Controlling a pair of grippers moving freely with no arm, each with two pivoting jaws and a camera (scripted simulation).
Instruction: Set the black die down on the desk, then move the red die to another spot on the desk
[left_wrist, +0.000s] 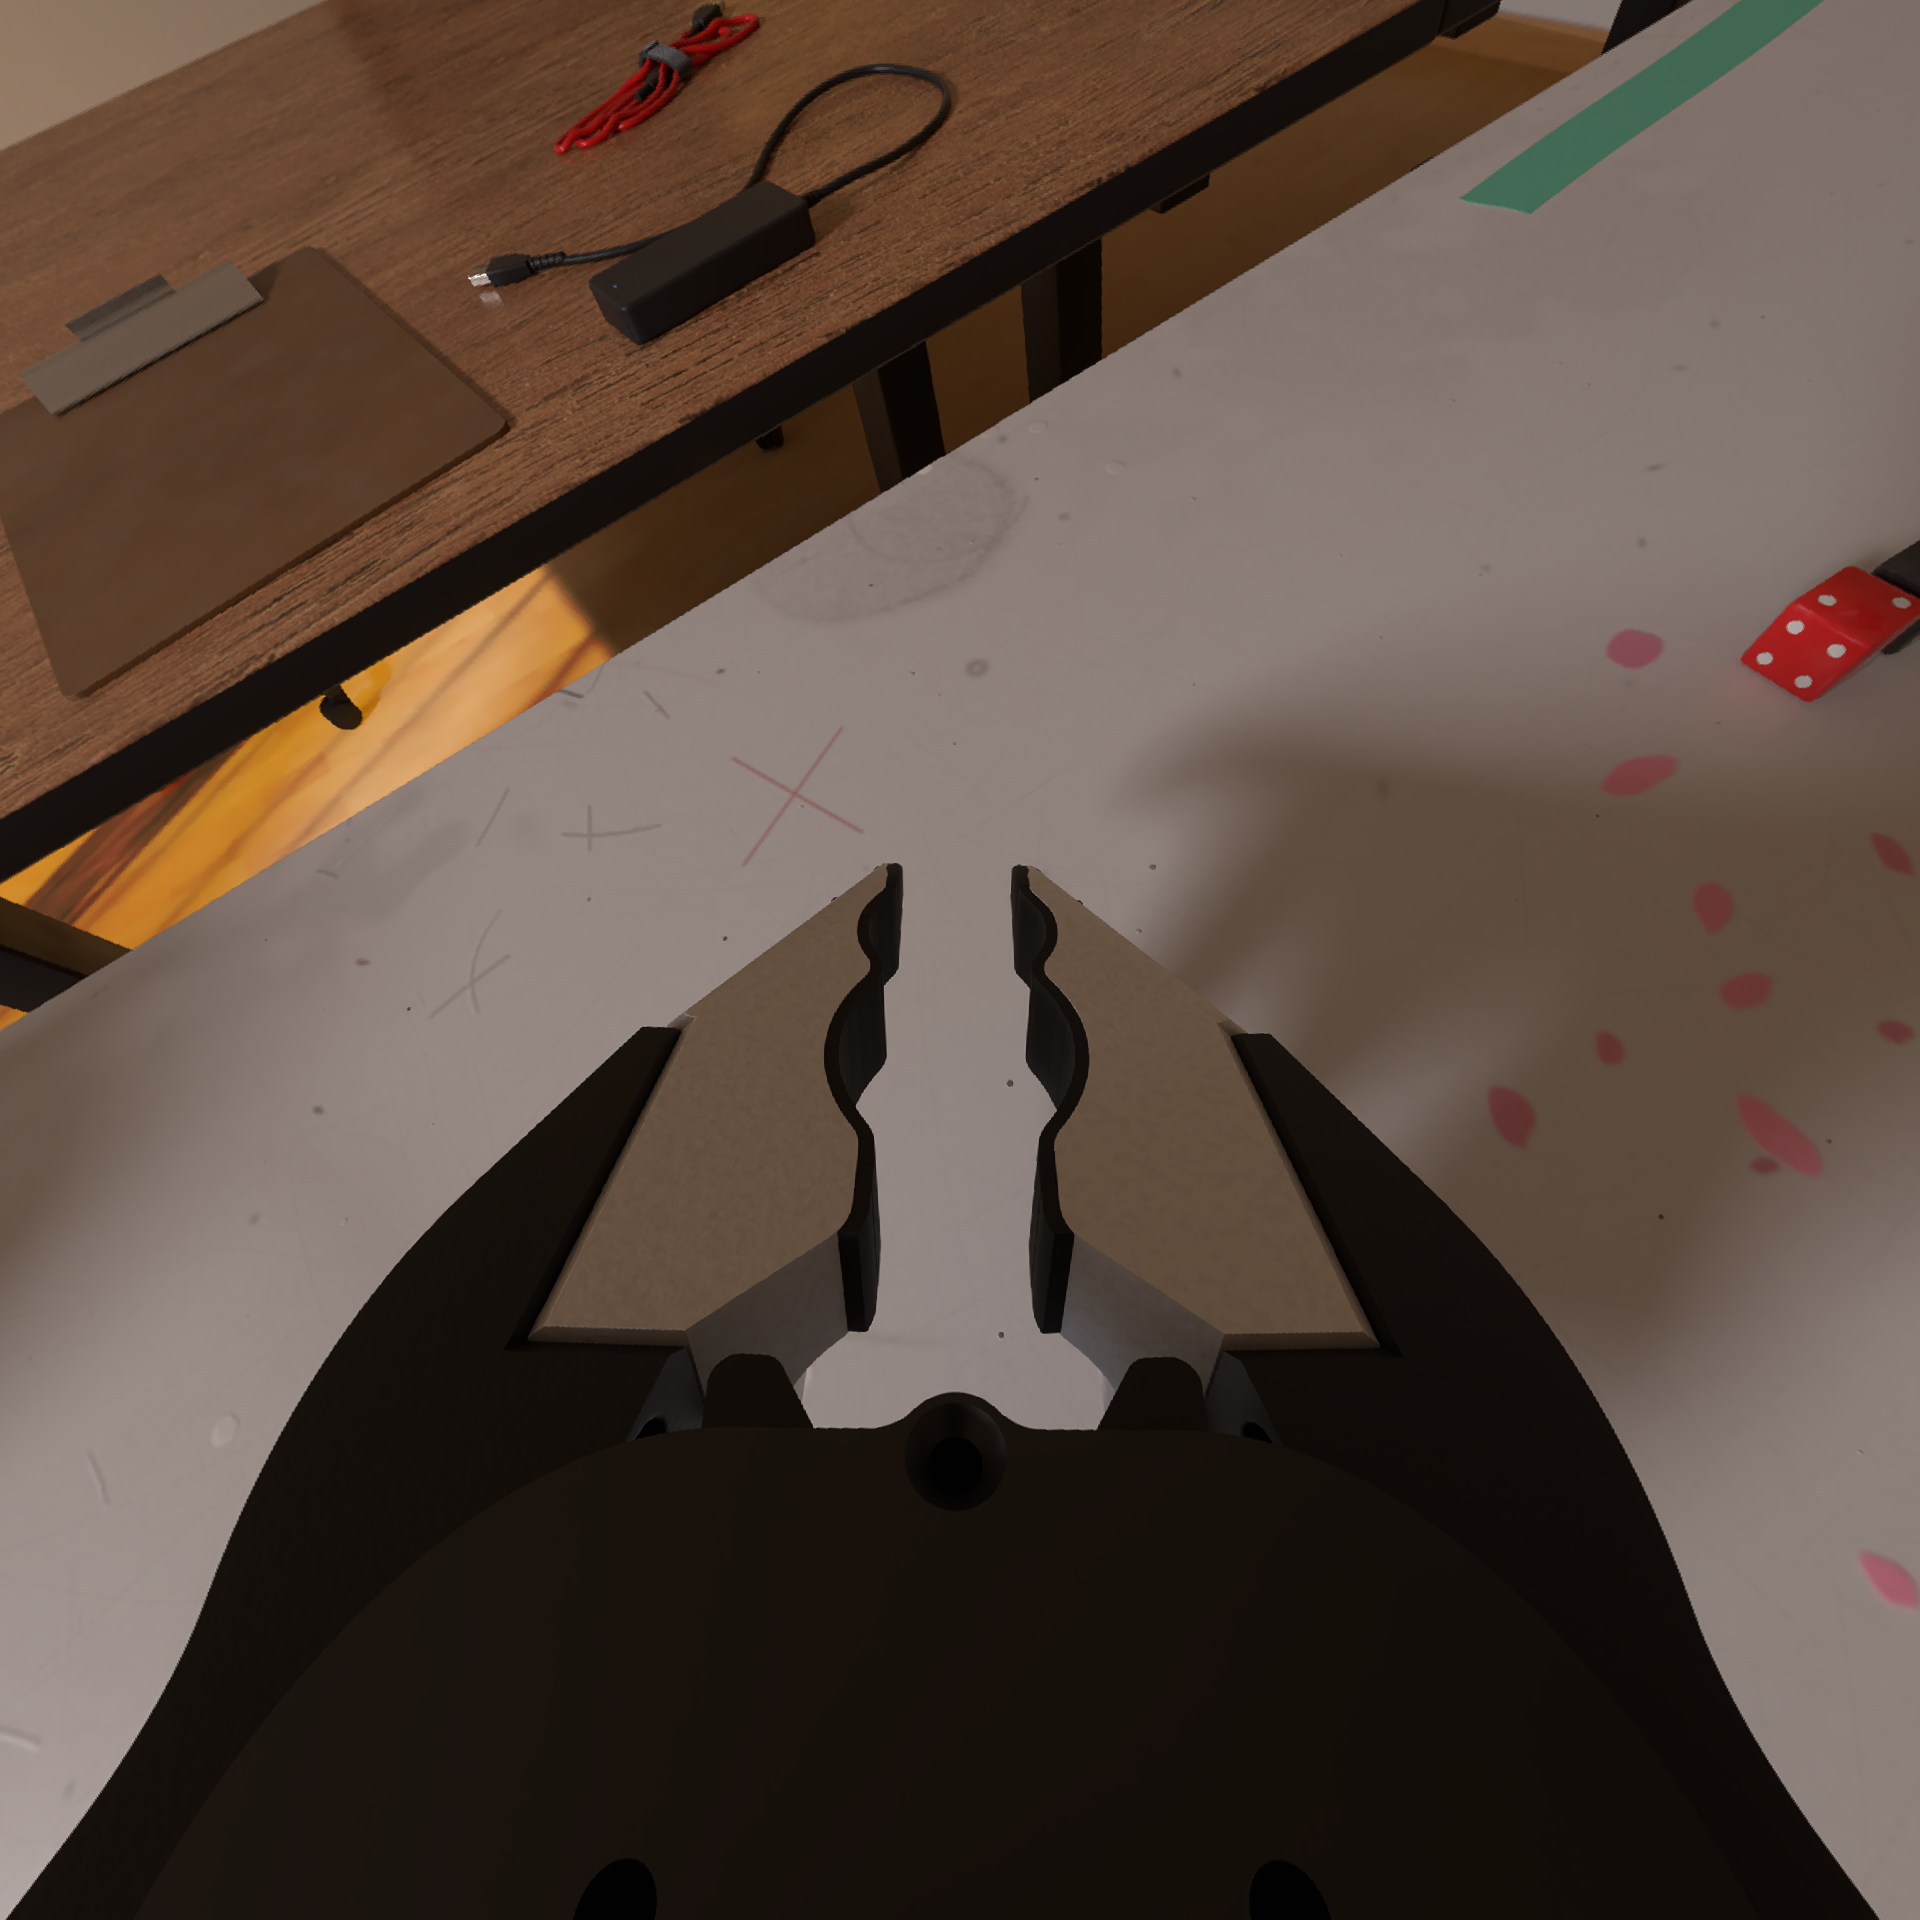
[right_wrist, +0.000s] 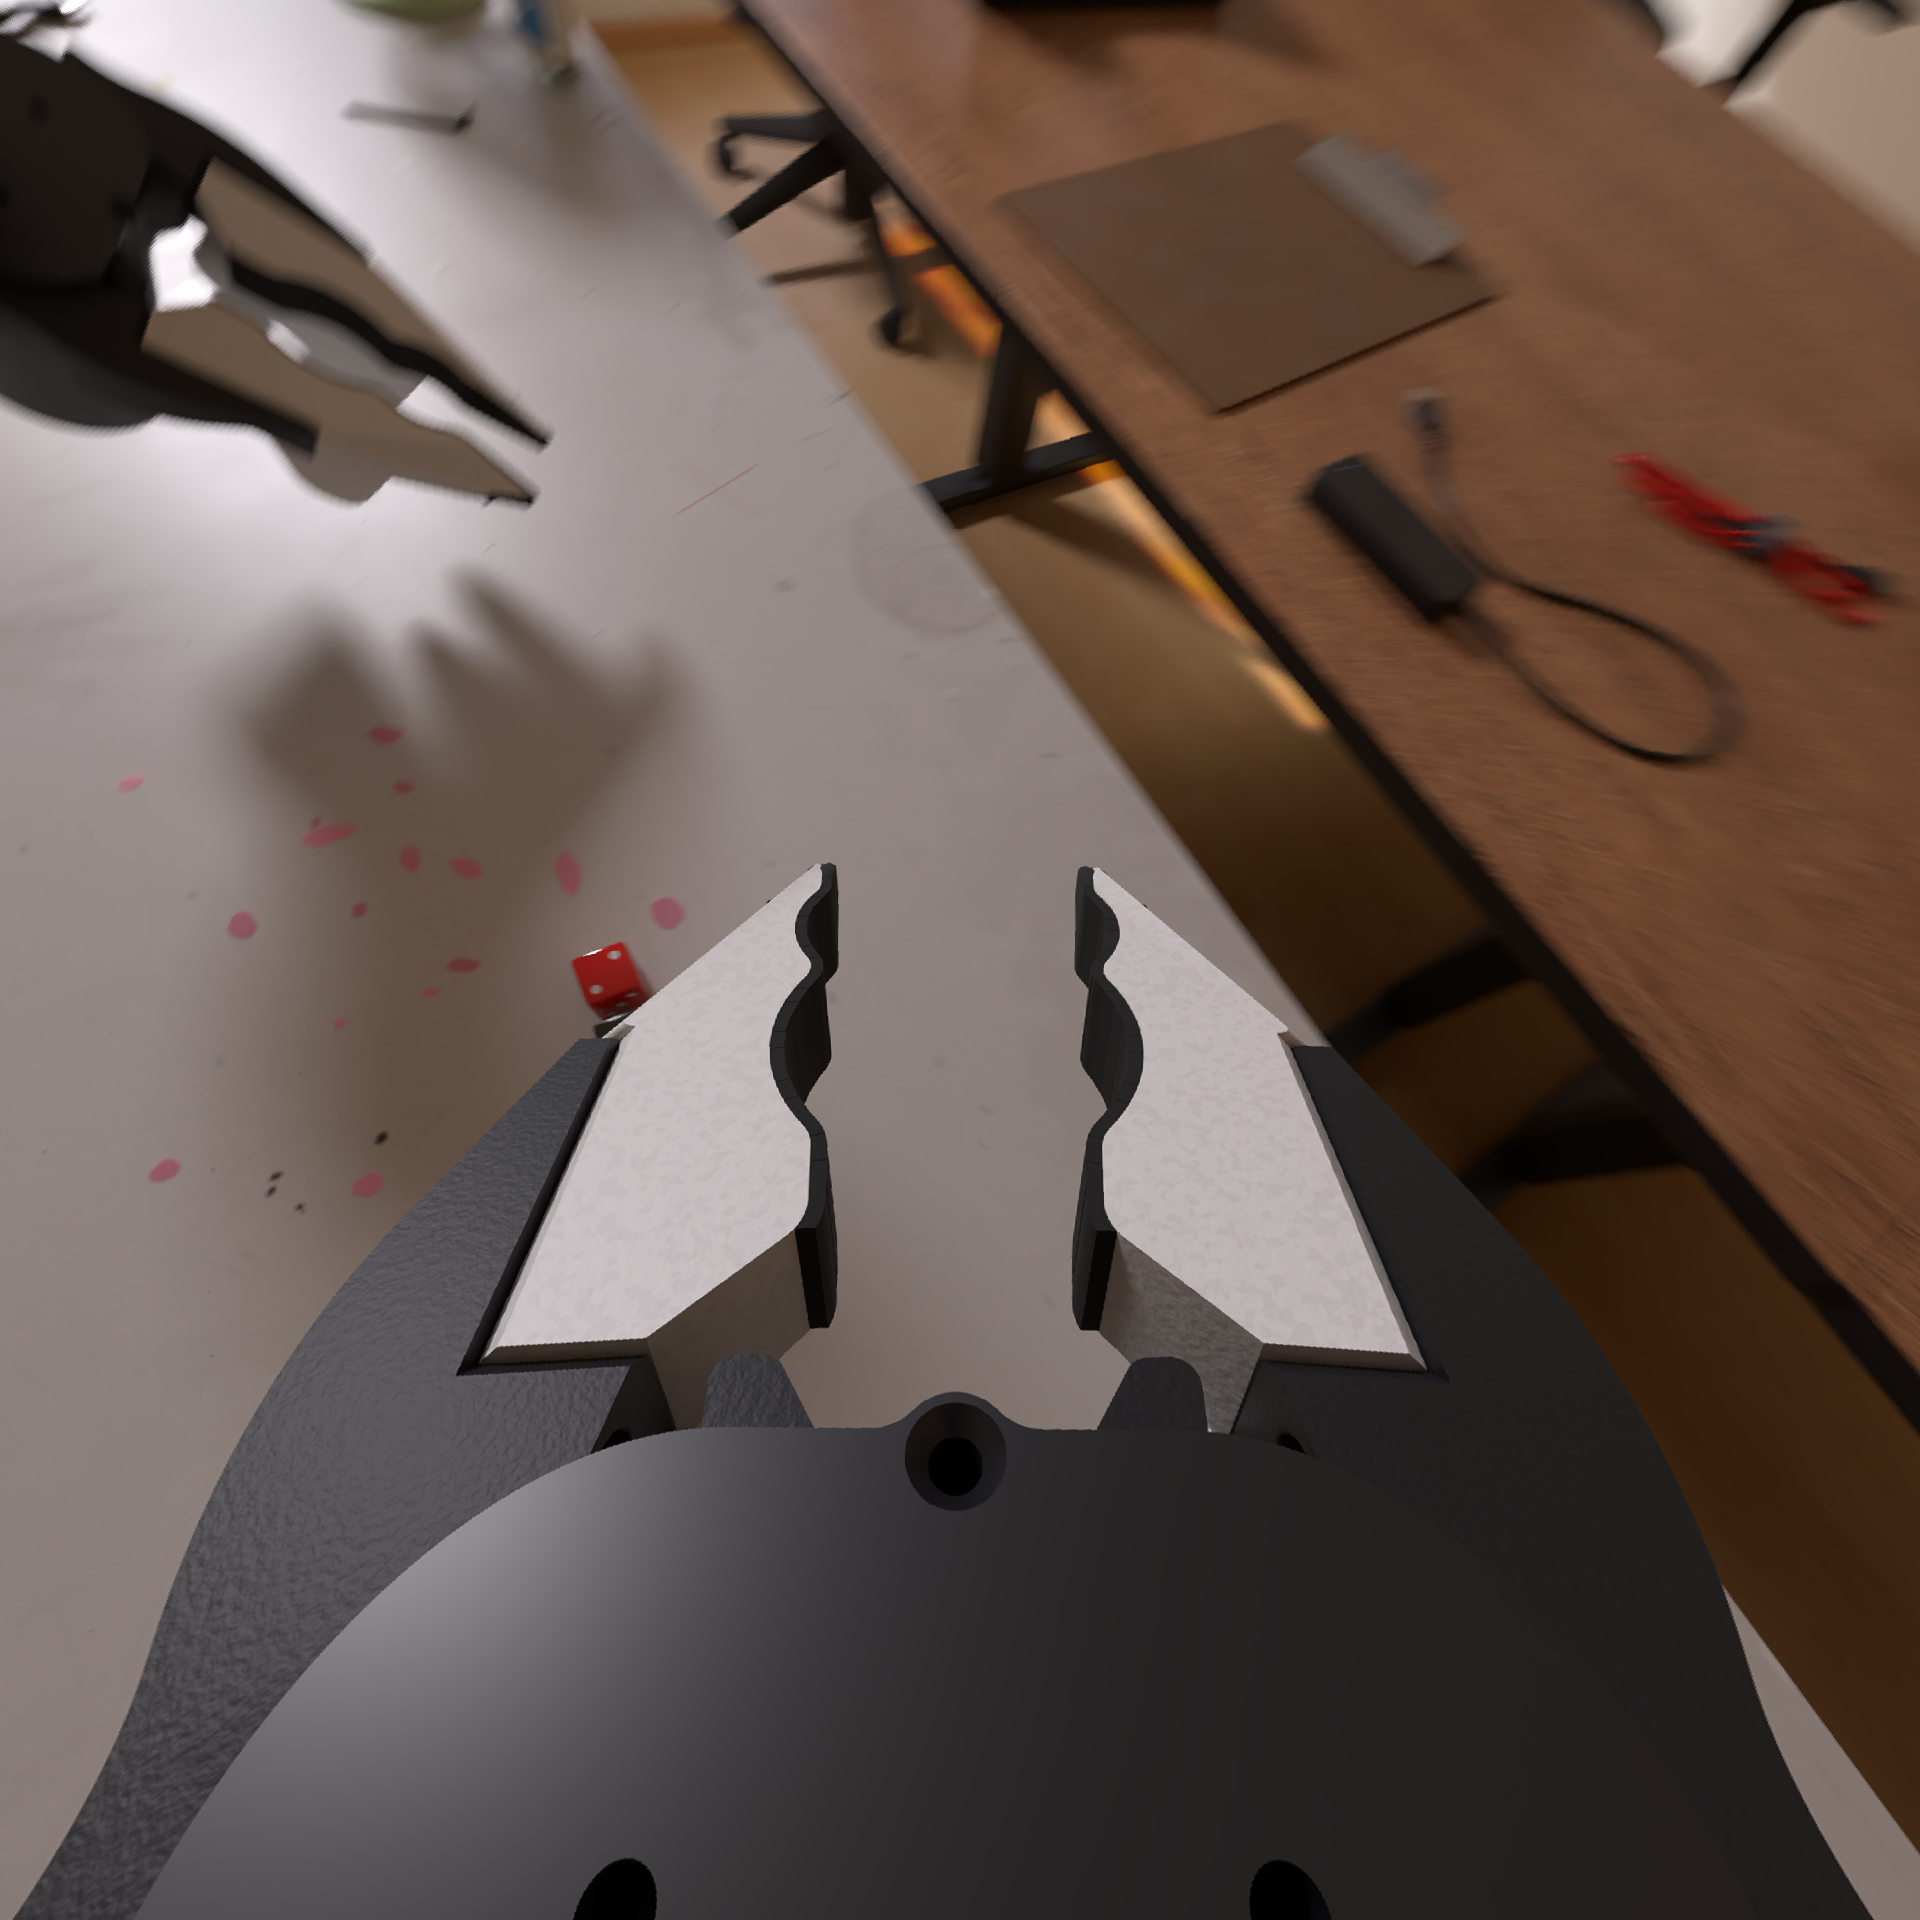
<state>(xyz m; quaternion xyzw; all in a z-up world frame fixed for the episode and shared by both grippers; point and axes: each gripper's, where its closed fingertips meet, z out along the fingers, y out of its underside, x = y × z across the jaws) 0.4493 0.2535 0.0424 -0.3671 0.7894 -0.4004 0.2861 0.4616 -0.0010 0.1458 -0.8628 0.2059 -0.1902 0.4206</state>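
Red die (right_wrist: 606, 978): on the pale desk (right_wrist: 623, 644), just left of the right tool (right_wrist: 953, 883), beside its left finger; far right of the left tool (left_wrist: 956, 878). Black die: not clearly visible. Both tools: jaws apart, empty. Step judged: relocating the red die; next, right tool shifts left to straddle it.

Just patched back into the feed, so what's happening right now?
Neither gripper holds anything. The left gripper, tan-padded, hovers open over the scuffed white desk. The right gripper, white-padded, is open too. The small red white-dotted die sits on the desk just left of it. A dark object touches the die; what it is, I can't tell.
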